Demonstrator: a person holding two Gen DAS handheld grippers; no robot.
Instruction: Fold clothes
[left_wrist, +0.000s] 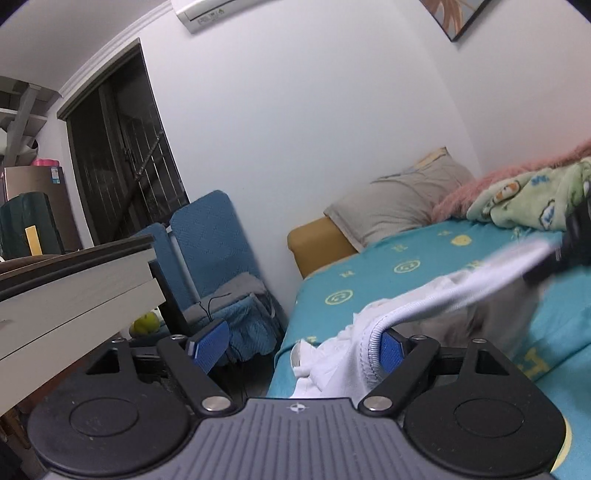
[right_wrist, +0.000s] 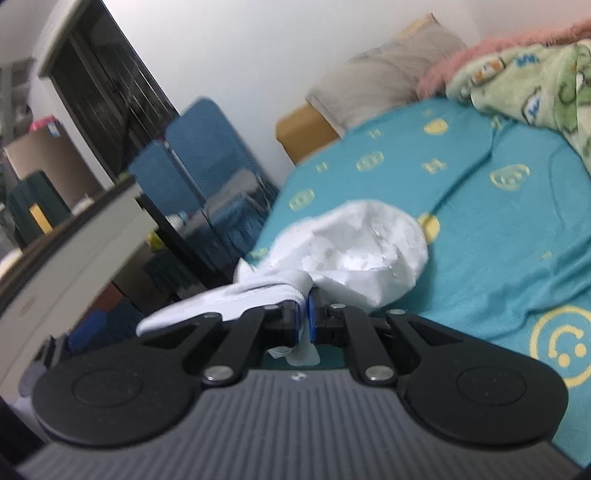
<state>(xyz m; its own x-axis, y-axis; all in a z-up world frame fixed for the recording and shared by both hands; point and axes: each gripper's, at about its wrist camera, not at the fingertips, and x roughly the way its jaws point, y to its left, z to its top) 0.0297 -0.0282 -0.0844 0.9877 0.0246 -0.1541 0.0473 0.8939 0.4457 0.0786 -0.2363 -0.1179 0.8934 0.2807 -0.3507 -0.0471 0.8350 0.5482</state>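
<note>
A white garment (left_wrist: 332, 354) lies bunched at the corner of the bed with the teal sheet (left_wrist: 424, 266). Its ribbed hem hangs against the right pad (left_wrist: 392, 350) of my left gripper (left_wrist: 301, 345), whose jaws stand wide apart and open; the left pad (left_wrist: 211, 344) is bare. From there a strip of the cloth stretches up to the right, to my blurred right gripper (left_wrist: 569, 251). In the right wrist view, my right gripper (right_wrist: 303, 323) is shut on a fold of the white garment (right_wrist: 362, 254), which balloons above the teal sheet (right_wrist: 498, 229).
A beige pillow (left_wrist: 399, 203) and a green printed blanket (left_wrist: 524, 199) over a pink fluffy one (left_wrist: 476, 184) lie at the bed's far end. A white desk (left_wrist: 74, 295) stands on the left, with a blue folding chair (left_wrist: 210, 236) and a dark door (left_wrist: 122, 155) behind.
</note>
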